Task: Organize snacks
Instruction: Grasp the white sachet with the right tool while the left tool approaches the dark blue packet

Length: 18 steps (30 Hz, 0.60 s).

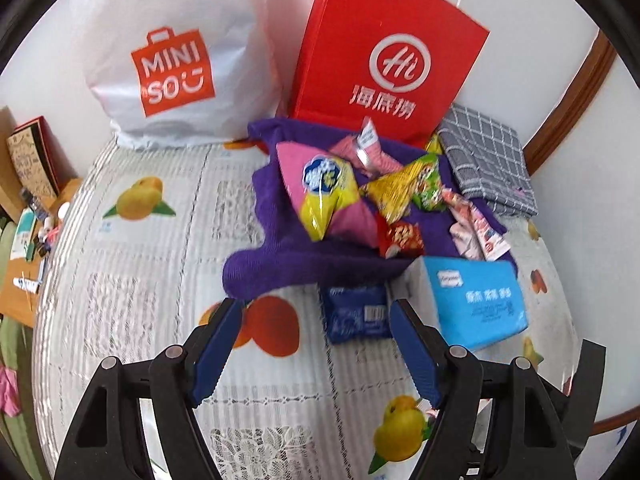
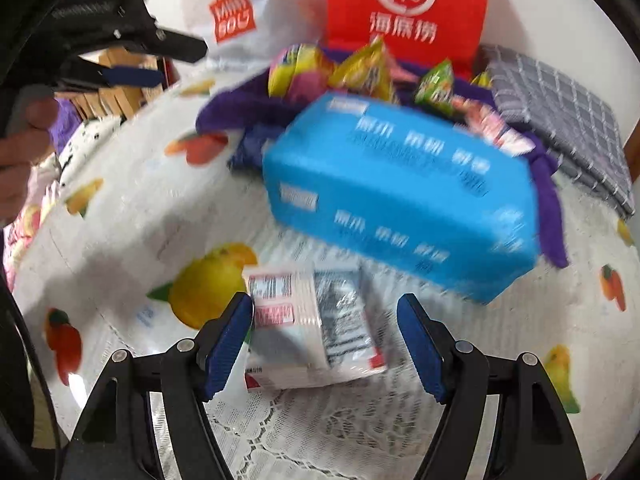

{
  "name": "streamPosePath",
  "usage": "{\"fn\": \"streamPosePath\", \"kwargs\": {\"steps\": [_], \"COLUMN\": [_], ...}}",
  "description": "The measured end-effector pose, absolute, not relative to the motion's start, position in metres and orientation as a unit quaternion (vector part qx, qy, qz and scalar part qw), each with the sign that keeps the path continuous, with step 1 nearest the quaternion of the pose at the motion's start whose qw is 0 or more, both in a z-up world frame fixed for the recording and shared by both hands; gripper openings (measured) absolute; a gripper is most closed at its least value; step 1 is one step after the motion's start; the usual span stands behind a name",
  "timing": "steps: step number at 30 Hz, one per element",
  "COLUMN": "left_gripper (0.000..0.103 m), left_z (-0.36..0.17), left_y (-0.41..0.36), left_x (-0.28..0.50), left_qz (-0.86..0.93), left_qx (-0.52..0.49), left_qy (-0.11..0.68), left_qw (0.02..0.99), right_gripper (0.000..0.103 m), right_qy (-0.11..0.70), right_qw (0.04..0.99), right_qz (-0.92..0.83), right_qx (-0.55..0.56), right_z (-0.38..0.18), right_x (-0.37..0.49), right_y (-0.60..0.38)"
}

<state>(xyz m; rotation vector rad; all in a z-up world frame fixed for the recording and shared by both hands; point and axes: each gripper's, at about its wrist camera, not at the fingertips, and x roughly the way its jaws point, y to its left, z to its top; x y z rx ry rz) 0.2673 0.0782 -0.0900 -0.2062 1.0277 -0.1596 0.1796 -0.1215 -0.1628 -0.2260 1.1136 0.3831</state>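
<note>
Several snack packets [image 1: 372, 196] lie piled on a purple cloth [image 1: 280, 268] at the back of the table; the pile also shows in the right wrist view [image 2: 360, 68]. A dark blue packet [image 1: 356, 314] lies at the cloth's front edge, just beyond my open, empty left gripper [image 1: 316, 312]. A light blue box [image 1: 476, 300] stands to its right and fills the middle of the right wrist view [image 2: 400, 196]. A white and pink packet [image 2: 312, 320] lies flat between the fingers of my open right gripper [image 2: 324, 308], touching the left pad [image 2: 228, 344].
A white MINISO bag [image 1: 172, 60] and a red paper bag [image 1: 384, 52] stand at the back against the wall. A folded grey checked cloth [image 1: 488, 164] lies at the right. The fruit-print tablecloth [image 1: 140, 280] covers the table. Clutter sits off its left edge [image 1: 32, 200].
</note>
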Motion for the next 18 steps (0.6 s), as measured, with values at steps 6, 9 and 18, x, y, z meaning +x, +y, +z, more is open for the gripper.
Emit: {"fn": "streamPosePath", "kwargs": {"steps": [6, 9, 18], "left_gripper": [0.075, 0.075, 0.075], "left_z": [-0.11, -0.119, -0.152], "left_y": [0.061, 0.05, 0.025], "left_x": [0.271, 0.274, 0.286], "left_qz": [-0.07, -0.072, -0.067], "left_qx": [-0.083, -0.072, -0.062], "left_qy": [0.504, 0.506, 0.53], "left_qw": [0.857, 0.856, 0.843], "right_gripper": [0.062, 0.061, 0.062], "right_qy": [0.499, 0.494, 0.483], "right_qw": [0.84, 0.843, 0.862], "right_qz": [0.181, 0.176, 0.135], "right_qx": [-0.116, -0.121, -0.071], "right_z": [-0.162, -0.159, -0.141], "right_x": [0.168, 0.163, 0.155], "right_y": [-0.123, -0.13, -0.183]}}
